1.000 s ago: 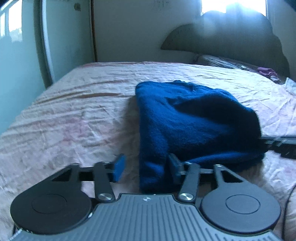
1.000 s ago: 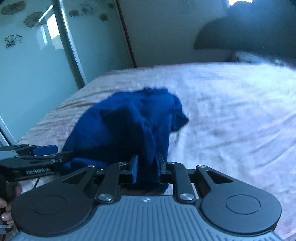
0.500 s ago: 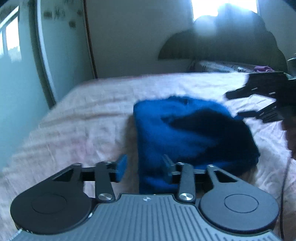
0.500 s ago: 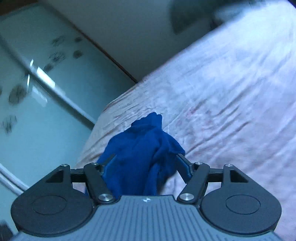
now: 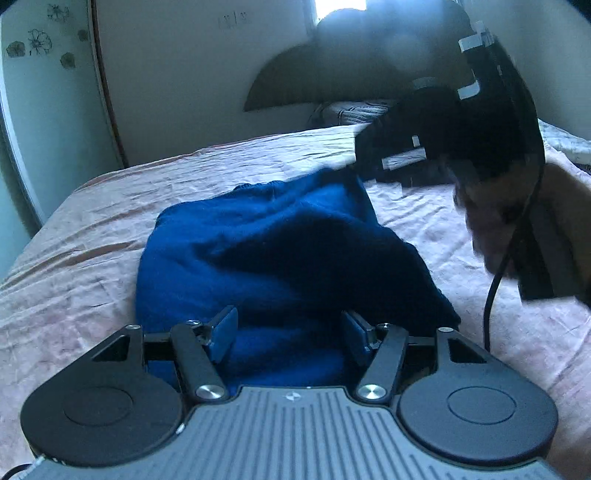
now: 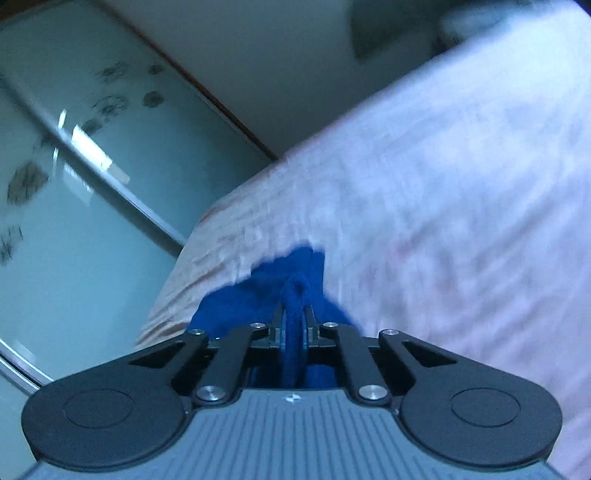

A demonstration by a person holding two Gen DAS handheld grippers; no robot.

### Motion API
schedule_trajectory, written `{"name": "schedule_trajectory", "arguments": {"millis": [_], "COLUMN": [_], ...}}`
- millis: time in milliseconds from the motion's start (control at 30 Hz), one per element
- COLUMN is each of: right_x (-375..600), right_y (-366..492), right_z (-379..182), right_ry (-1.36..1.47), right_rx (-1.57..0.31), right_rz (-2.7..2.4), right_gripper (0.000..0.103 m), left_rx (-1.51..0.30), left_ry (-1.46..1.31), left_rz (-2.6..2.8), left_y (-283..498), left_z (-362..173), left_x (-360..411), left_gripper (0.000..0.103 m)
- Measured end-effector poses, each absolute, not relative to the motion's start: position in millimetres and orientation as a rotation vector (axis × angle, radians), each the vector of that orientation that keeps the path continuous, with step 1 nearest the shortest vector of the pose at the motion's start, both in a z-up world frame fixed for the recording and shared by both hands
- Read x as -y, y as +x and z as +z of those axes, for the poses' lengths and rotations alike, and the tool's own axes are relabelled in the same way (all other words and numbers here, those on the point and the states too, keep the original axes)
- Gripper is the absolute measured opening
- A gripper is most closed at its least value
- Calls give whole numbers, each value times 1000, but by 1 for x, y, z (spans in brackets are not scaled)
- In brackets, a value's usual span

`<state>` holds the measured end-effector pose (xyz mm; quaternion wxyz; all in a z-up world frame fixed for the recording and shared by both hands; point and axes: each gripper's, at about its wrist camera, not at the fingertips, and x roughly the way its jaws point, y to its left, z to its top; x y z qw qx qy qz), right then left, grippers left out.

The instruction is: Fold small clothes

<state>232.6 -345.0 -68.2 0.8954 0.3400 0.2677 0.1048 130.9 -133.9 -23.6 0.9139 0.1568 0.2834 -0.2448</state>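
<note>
Dark blue knitted garment: bunched heap on wrinkled pink bedsheet, far corner lifted.
Left gripper: jaws apart, just been widening; near edge of garment lies between blue pads, not pressed.
Right gripper: jaws just snapped together, clamped on raised fold of garment; hand behind it, blurred.
Black cable: hangs at right.

Readable text: none in either view;
Gripper body: a small white emblem, no letters legible;
Wardrobe door: flower drawings only, no words;
Wall: faint marks, too blurred to read
</note>
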Motion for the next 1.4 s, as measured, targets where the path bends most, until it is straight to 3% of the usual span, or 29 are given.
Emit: {"name": "schedule_trajectory", "arguments": {"millis": [233, 333, 533, 767, 967, 1133, 1267, 1400], "right_x": [324, 329, 306, 258, 252, 241, 244, 242], "right_y": [251, 251, 182, 156, 136, 133, 123, 105], "right_z": [-46, -58, -34, -49, -40, -50, -52, -50], "right_ry": [367, 385, 340, 102, 184, 123, 151, 156], "right_rx": [-567, -641, -527, -623, -579, -627, -634, -609], "right_rz": [94, 29, 195, 253, 191, 164, 146, 116], "right_gripper": [7, 8, 8, 8, 10, 41, 44, 65], "left_rx": [-573, -576, -617, -652, -640, -644, -636, -655], "left_ry": [345, 331, 211, 157, 159, 183, 166, 141], "left_rz": [-511, -512, -501, -440, -424, -402, -382, -340], "left_y": [129, 130, 134, 133, 126, 123, 117, 116], "left_z": [-28, -26, -16, -11, -9, -12, -13, -13], "left_x": [133, 130, 113, 92, 91, 92, 86, 77], "left_gripper": [64, 65, 68, 71, 78, 82, 91, 93]}}
